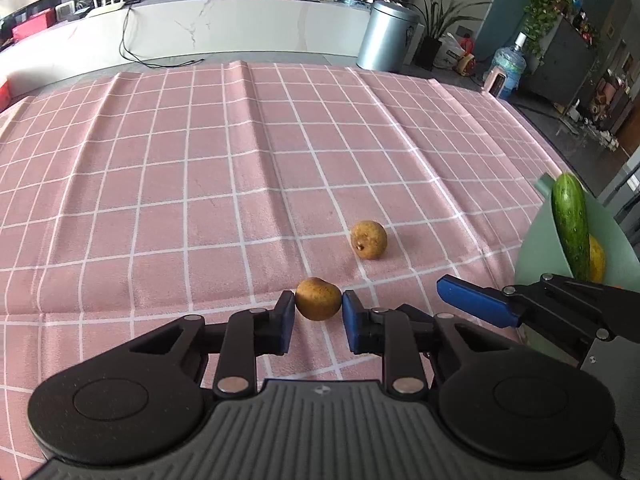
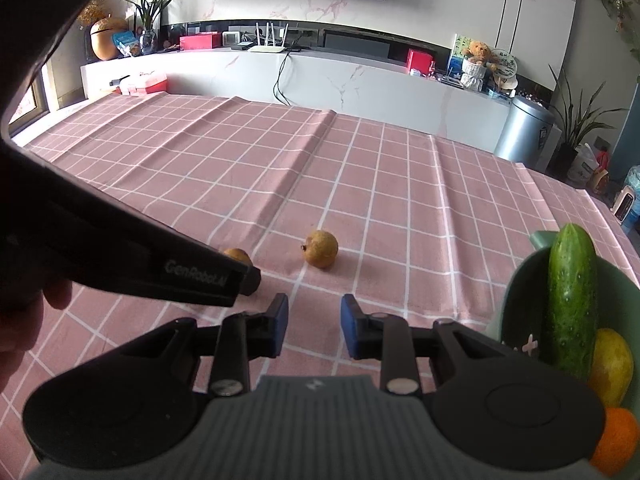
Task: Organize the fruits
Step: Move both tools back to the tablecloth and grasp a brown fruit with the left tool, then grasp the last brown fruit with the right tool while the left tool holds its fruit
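**Left tool closed around one brown fruit, right tool open and empty**

In the left wrist view, the left tool (image 1: 319, 305) sits in the lower middle of the frame. Its two blue pads stand on both sides of the near brown fruit (image 1: 318, 298), and each pad seems to touch the fruit's skin, so the tool is narrowed to the fruit's width and grips it. The fruit rests low on the pink checked cloth (image 1: 200, 168) that covers the bench. A second brown fruit (image 1: 369, 239) lies on the cloth a little higher and to the right, apart from the first one.

At the right edge of this view there is the green bowl (image 1: 536, 248). A cucumber (image 1: 571, 224) leans upright inside it, and a yellow fruit (image 1: 597, 258) shows just behind the cucumber. One blue finger of the right tool (image 1: 476, 302) enters from the lower right, near the bowl.

In the right wrist view, the right tool (image 2: 314, 326) is in the lower middle with its pads held apart, and between them only cloth is seen; it holds nothing. The left tool's dark body crosses the left side of the frame and hides most of the gripped fruit. The second fruit lies above the middle. At the lower right, the bowl also holds an orange (image 2: 616, 440).
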A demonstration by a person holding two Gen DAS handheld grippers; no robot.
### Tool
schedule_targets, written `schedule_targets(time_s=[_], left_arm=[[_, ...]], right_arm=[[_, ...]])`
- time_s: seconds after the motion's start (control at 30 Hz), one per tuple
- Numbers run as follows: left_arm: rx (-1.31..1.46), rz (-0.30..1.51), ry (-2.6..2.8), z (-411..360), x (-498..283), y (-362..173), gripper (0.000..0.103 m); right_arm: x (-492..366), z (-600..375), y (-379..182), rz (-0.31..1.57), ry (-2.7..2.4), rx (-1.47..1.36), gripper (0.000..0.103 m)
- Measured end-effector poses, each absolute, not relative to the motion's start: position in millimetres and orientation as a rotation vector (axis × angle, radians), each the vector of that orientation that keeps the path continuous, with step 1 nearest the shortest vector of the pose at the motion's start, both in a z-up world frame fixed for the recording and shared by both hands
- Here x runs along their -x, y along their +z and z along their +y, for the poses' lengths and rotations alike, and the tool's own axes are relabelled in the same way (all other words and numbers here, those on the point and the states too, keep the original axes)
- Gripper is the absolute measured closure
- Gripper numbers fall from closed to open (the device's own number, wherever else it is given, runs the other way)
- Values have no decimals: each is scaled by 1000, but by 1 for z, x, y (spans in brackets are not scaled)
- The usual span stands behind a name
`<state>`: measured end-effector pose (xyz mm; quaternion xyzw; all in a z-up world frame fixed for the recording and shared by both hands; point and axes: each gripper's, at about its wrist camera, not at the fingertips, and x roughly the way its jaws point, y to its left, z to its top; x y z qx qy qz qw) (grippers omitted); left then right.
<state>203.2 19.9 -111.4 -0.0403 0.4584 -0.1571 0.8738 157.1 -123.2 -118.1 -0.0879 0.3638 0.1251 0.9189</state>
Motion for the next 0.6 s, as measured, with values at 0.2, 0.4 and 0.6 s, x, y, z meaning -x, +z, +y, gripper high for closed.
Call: schedule_targets(time_s=[0.2,0.4,0.6], left_arm=[[151,942,-255,41,-212,-108,75],[172,952,-229,47,-215,-110,75],[195,962,-222,53,-216,-112,75]], right_arm=[[-178,-114,-121,736,250,209,78],[-194,-113,-128,754,243,189,77],[-204,-112,-132,761,239,160,77]])
